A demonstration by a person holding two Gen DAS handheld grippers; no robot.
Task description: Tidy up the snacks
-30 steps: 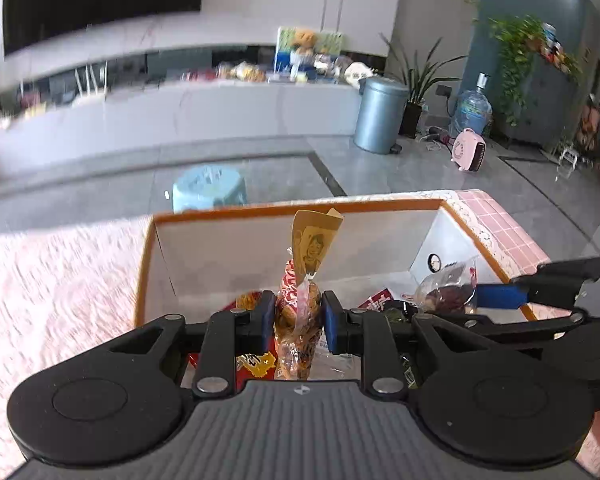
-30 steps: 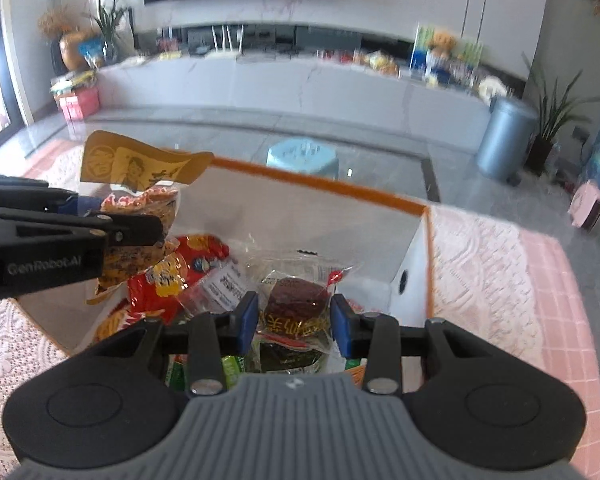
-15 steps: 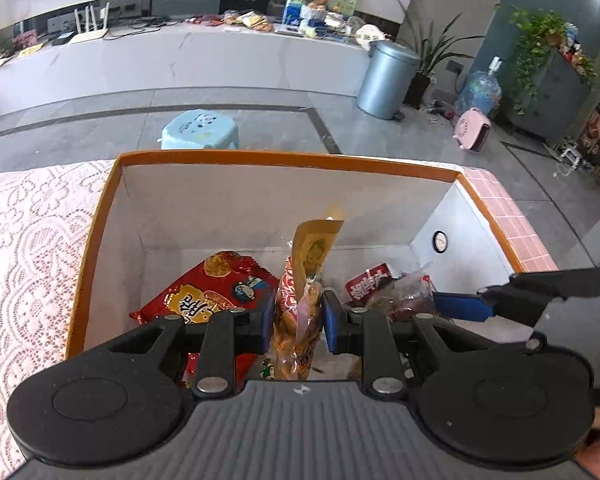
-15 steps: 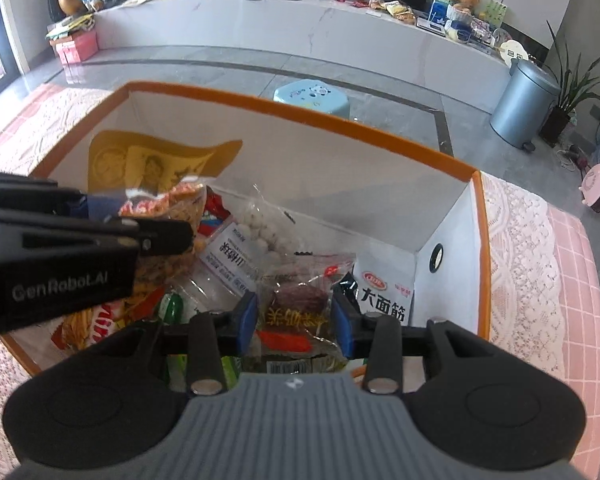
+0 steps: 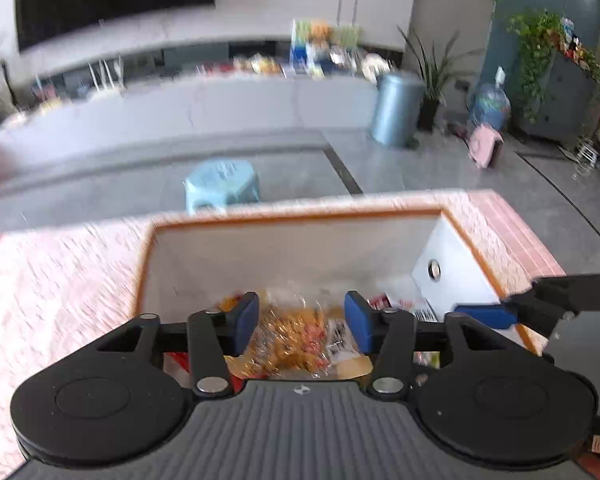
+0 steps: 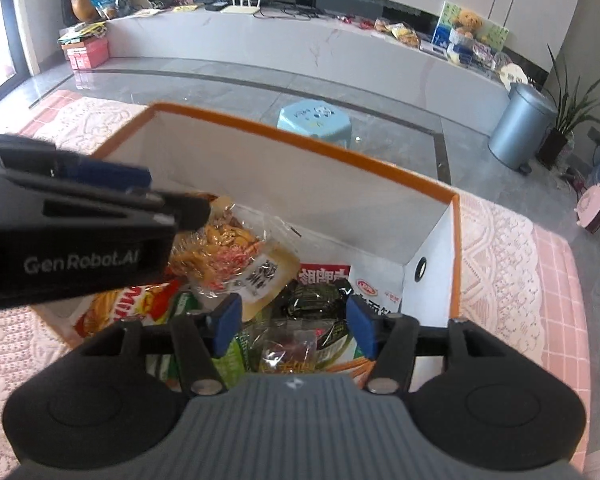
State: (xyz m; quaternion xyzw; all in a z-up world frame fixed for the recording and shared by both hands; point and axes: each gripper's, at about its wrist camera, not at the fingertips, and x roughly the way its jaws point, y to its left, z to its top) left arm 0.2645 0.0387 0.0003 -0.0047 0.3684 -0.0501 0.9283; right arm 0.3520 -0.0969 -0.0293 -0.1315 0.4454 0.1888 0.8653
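Observation:
An orange-rimmed white box (image 5: 300, 216) (image 6: 300, 142) on the lace cloth holds several snack packets. My left gripper (image 5: 302, 322) is open above the box; the yellow snack bag (image 5: 296, 340) (image 6: 228, 258) lies loose in the box below its jaws. My right gripper (image 6: 294, 326) is open over the box's near right part; the small dark-red snack pouch (image 6: 288, 354) lies below it on other packets. The left gripper also shows in the right wrist view (image 6: 100, 200), and a right finger shows in the left wrist view (image 5: 488, 316).
The box also holds a red chip bag (image 6: 124, 304), a dark green packet (image 6: 320, 298) and a white packet (image 6: 376, 294). Pink lace tablecloth (image 6: 512, 264) surrounds the box. Beyond the table stand a light blue stool (image 6: 314, 118) and a grey bin (image 6: 520, 130).
Both grippers have opened and let go of their snacks, which now lie in the box. Both grippers have lifted and pulled back a little.

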